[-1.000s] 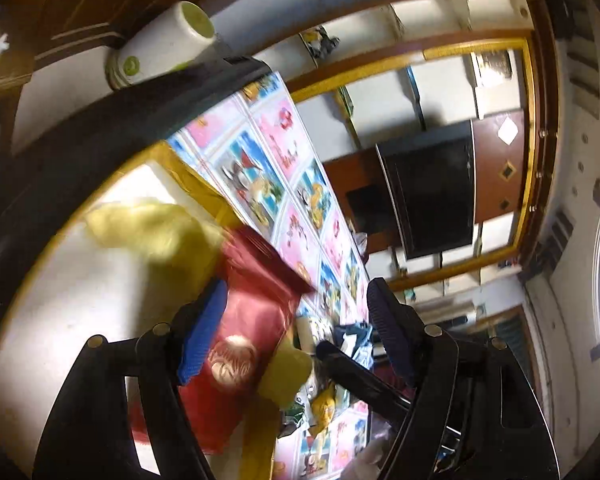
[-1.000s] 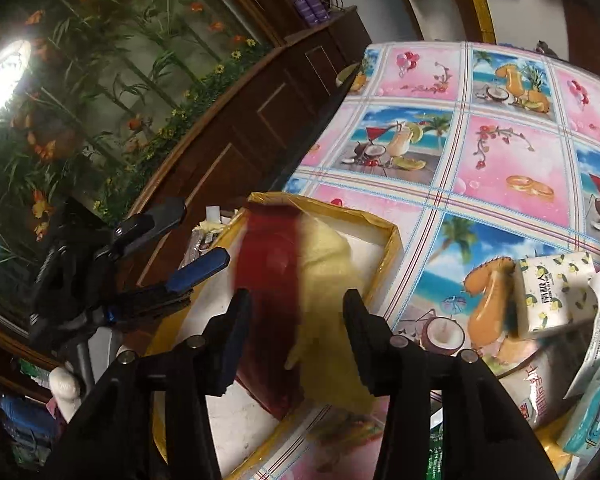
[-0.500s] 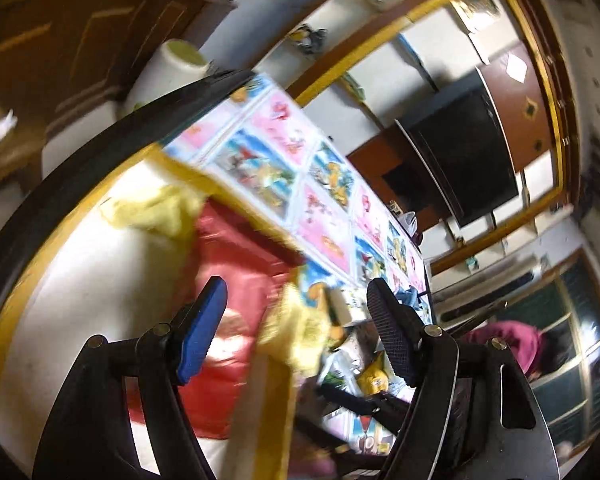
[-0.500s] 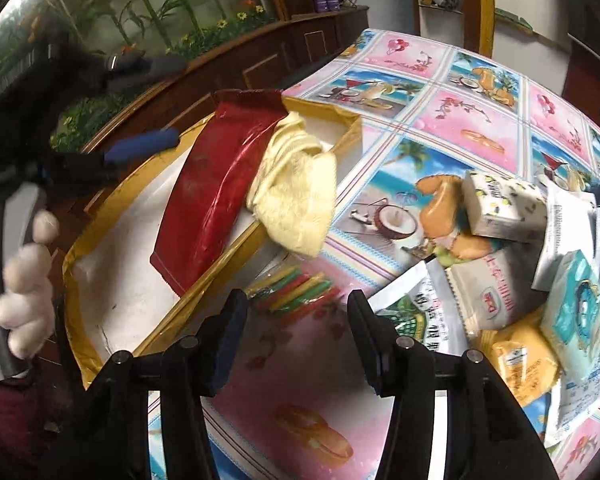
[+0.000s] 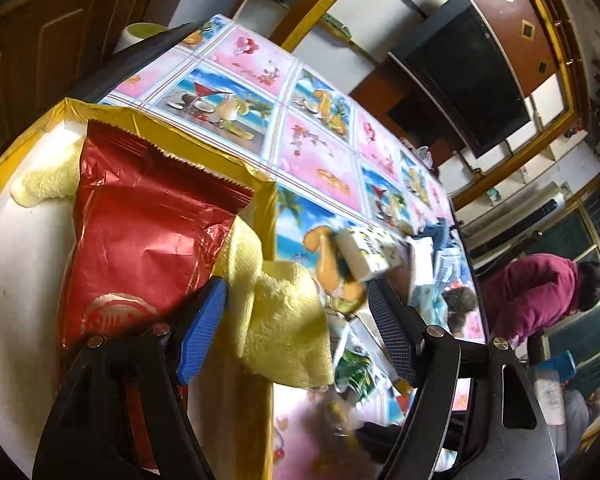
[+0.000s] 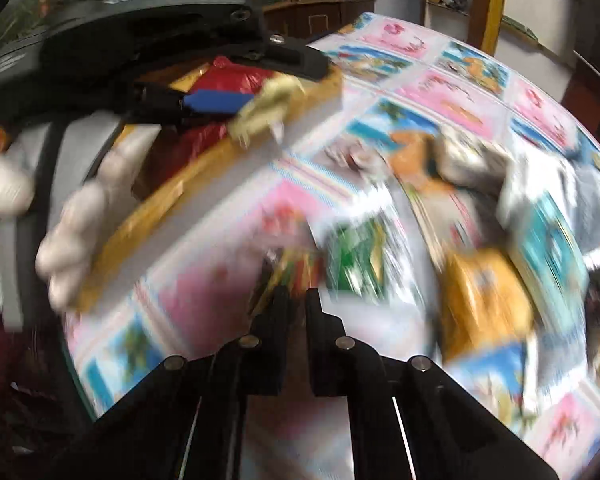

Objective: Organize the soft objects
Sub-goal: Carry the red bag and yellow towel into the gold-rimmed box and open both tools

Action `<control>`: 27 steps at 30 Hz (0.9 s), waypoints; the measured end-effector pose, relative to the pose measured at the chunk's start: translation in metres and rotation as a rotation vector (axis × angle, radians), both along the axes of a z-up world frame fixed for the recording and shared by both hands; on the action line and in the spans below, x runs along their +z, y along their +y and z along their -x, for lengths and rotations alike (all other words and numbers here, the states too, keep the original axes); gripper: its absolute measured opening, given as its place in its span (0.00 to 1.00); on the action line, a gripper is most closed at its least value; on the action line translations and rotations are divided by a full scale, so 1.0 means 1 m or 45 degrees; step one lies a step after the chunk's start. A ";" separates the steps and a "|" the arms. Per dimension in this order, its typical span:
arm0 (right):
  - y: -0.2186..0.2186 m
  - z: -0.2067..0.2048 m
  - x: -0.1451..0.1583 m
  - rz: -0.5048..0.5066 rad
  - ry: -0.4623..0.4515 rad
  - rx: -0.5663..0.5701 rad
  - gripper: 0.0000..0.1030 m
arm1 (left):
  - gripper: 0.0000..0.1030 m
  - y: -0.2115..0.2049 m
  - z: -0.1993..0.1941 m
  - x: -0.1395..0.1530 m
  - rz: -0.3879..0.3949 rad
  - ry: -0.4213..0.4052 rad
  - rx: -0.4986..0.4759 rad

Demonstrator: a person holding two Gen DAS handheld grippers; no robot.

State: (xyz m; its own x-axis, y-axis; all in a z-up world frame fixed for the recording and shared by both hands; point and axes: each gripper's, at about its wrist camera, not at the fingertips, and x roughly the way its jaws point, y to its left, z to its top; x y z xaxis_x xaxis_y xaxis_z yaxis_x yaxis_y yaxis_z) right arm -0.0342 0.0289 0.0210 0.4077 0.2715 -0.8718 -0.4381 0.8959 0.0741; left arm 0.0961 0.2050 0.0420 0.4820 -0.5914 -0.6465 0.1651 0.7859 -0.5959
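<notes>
Home living room: wall-mounted television (image 5: 464, 76), wooden cabinets (image 5: 52, 48), patterned tablecloth (image 5: 320, 152).

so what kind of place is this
Probably a home living or dining room: a table under a picture-print oilcloth, a wall TV in wooden shelving, and a wooden cabinet.

Crinkled red foil packet (image 5: 140, 236) lies in the gold-rimmed box (image 5: 266, 208), overlapping a yellow towel (image 5: 276, 324).
</notes>
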 end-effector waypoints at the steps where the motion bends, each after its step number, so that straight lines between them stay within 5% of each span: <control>1: -0.012 0.011 -0.003 0.047 0.016 -0.024 0.04 | 0.72 0.003 0.006 0.006 0.032 -0.020 -0.007; 4: -0.052 0.038 0.001 0.133 -0.025 -0.134 0.04 | 0.72 0.015 0.031 0.037 0.042 -0.167 -0.019; 8: -0.110 0.056 0.011 -0.122 -0.024 -0.279 0.08 | 0.72 0.040 0.051 0.049 -0.133 -0.294 0.150; 12: -0.097 0.052 0.027 -0.302 -0.058 -0.220 0.11 | 0.72 0.061 0.035 0.017 -0.155 -0.135 0.334; 14: -0.068 0.039 0.027 -0.281 -0.080 -0.139 0.19 | 0.72 0.063 0.031 -0.002 -0.167 -0.037 0.360; 18: -0.014 0.010 0.012 -0.228 -0.057 -0.026 0.20 | 0.72 0.057 0.031 -0.021 -0.209 0.117 0.339; 23: 0.008 -0.008 0.001 -0.235 -0.037 -0.032 0.16 | 0.72 0.043 0.048 -0.026 -0.190 0.113 0.290; 27: 0.002 0.006 0.003 -0.182 -0.021 -0.023 0.11 | 0.72 0.054 0.058 -0.016 -0.035 0.053 0.298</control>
